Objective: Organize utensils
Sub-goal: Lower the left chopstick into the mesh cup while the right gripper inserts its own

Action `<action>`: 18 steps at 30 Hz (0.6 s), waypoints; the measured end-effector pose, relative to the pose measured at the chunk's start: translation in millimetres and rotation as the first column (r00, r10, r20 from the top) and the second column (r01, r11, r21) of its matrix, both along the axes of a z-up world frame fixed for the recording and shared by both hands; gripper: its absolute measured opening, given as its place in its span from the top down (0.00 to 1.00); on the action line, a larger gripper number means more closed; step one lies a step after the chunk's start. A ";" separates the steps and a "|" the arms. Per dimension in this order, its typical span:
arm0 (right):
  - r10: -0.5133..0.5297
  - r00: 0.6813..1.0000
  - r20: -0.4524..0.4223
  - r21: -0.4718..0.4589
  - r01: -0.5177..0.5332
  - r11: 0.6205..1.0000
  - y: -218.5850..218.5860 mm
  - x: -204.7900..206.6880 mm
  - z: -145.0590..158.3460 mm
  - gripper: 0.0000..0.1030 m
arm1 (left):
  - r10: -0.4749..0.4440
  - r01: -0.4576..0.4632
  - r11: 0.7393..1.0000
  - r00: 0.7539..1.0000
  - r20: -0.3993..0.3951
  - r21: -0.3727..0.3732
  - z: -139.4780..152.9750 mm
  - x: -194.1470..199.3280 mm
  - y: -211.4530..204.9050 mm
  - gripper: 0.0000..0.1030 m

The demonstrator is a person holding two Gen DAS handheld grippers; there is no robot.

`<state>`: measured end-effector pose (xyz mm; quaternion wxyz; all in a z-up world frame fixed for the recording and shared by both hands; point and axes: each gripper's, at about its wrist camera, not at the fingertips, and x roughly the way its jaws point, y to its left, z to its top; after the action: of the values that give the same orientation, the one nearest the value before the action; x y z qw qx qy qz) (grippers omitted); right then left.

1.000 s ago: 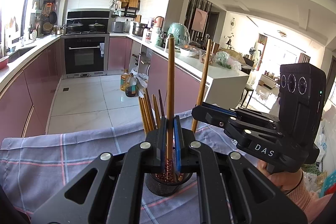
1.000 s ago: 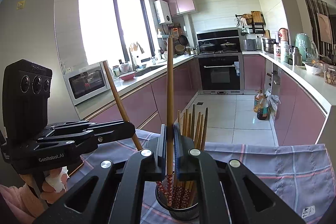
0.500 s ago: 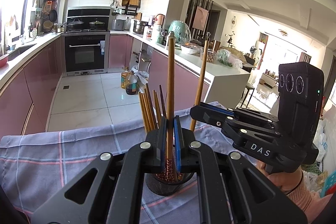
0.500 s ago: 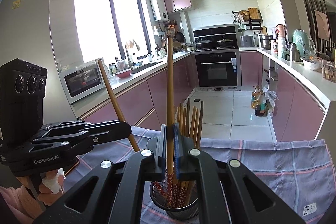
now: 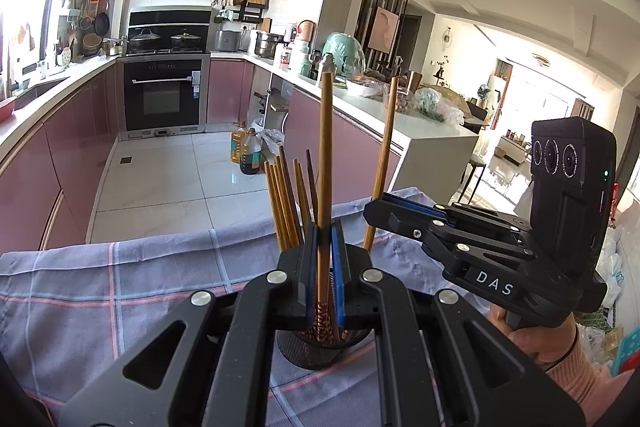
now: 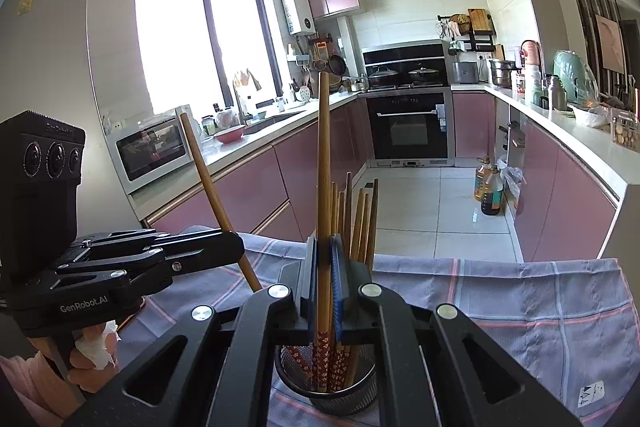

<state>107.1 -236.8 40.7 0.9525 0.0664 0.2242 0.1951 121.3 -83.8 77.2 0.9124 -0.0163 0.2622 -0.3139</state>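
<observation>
A black mesh holder (image 5: pixel 320 349) (image 6: pixel 332 393) stands on the checked cloth with several wooden chopsticks (image 5: pixel 286 205) (image 6: pixel 362 219) upright in it. My left gripper (image 5: pixel 325 239) is shut on one chopstick (image 5: pixel 325 163), held upright, its red patterned end down in the holder's mouth. My right gripper (image 6: pixel 324 247) is shut on another chopstick (image 6: pixel 323 163), upright too, its patterned end among those in the holder. Each view shows the other gripper beside the holder: the right gripper (image 5: pixel 370 213) with its chopstick (image 5: pixel 383 155), the left gripper (image 6: pixel 238 247) with its chopstick (image 6: pixel 206 179).
A grey-purple checked cloth (image 5: pixel 120 287) (image 6: pixel 520 299) covers the table, whose far edge drops to the tiled kitchen floor. A person's hands (image 5: pixel 532 339) (image 6: pixel 90 351) hold the gripper handles at either side. Pink cabinets, an oven and oil bottles (image 6: pixel 488 187) stand far behind.
</observation>
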 end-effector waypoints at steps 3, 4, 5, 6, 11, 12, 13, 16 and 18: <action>-0.003 1.000 -0.007 0.002 0.003 1.000 -0.3 1.5 -1.5 0.95 | 0.000 0.000 1.000 1.000 -0.005 0.003 -0.6 1.2 -0.8 0.93; -0.004 1.000 -0.008 0.003 0.004 1.000 -0.9 2.8 -1.9 0.95 | 0.001 -0.001 1.000 1.000 -0.006 0.004 -0.2 1.2 -1.3 0.93; -0.005 1.000 -0.009 0.004 0.005 1.000 -1.5 3.3 -2.5 0.95 | 0.001 -0.001 1.000 1.000 -0.008 0.005 -0.1 1.5 -1.4 0.93; -0.005 1.000 -0.010 0.005 0.005 1.000 -1.4 2.9 -3.0 0.95 | 0.001 -0.001 1.000 1.000 -0.010 0.006 -0.3 1.6 -1.5 0.93; -0.004 1.000 -0.018 0.005 0.004 1.000 -1.1 4.3 -6.3 0.95 | 0.002 -0.002 1.000 1.000 -0.020 0.015 -3.2 4.1 -2.4 0.93; -0.004 1.000 -0.021 0.006 0.004 1.000 -1.0 4.6 -8.1 0.95 | 0.003 -0.002 1.000 1.000 -0.023 0.018 -3.9 4.6 -3.9 0.93; -0.004 1.000 -0.023 0.006 0.005 1.000 -1.2 5.0 -9.1 0.95 | 0.003 -0.003 1.000 1.000 -0.025 0.022 -5.2 4.9 -5.5 0.93; -0.006 0.999 -0.031 0.007 0.007 1.000 -1.1 6.9 -12.1 0.95 | 0.004 -0.003 1.000 0.999 -0.034 0.029 -7.5 5.9 -7.4 0.93; -0.006 0.999 -0.037 0.008 0.006 1.000 -0.8 8.1 -14.3 0.95 | 0.003 -0.002 0.999 0.999 -0.038 0.033 -8.1 6.5 -8.5 0.93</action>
<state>115.2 -237.6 26.4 0.9485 0.0745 0.2409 0.1918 127.8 -92.2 69.1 0.9078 -0.0077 0.2846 -0.3079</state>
